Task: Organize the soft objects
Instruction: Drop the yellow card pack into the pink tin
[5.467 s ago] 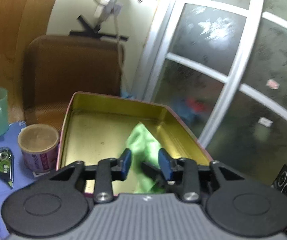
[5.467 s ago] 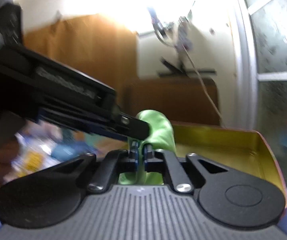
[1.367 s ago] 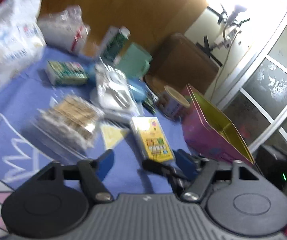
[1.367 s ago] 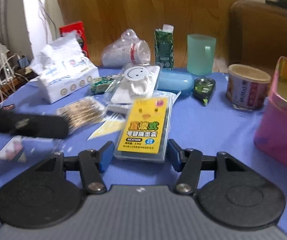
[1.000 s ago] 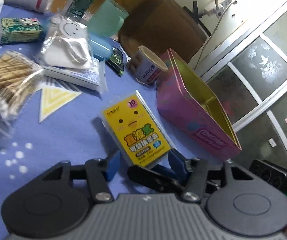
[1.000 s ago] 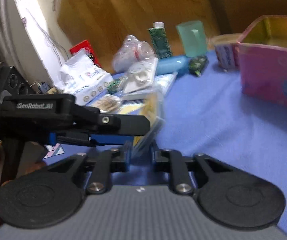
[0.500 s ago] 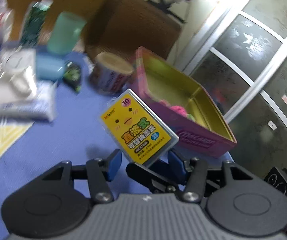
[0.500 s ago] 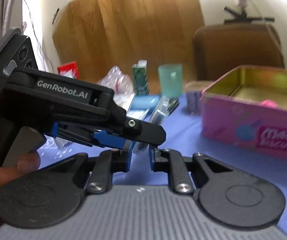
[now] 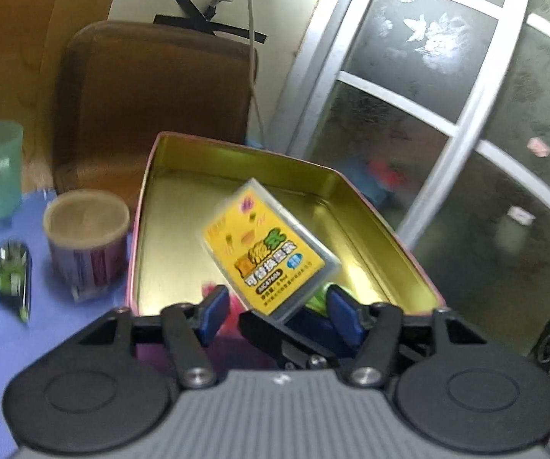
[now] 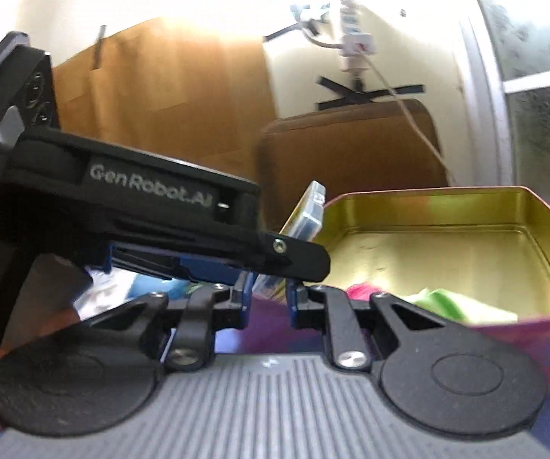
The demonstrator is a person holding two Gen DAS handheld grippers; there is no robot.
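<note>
Jaws of right gripper (image 10: 269, 298) pinching the yellow pack (image 9: 269, 256); left gripper (image 9: 275, 311) spread wide, gripping nothing.
Pack tilted, raised above the near end of the pink tin (image 9: 148, 191); pink cloth (image 10: 363, 290) and green cloth (image 10: 454, 304) lying inside; paper tub (image 9: 85, 244) just beside the tin on the blue surface (image 9: 45, 317).

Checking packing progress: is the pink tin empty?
Not empty. The pink tin holds a green cloth and something pink near its front wall.

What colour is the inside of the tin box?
Gold-yellow inside the tin box, clearest in the left wrist view.
</note>
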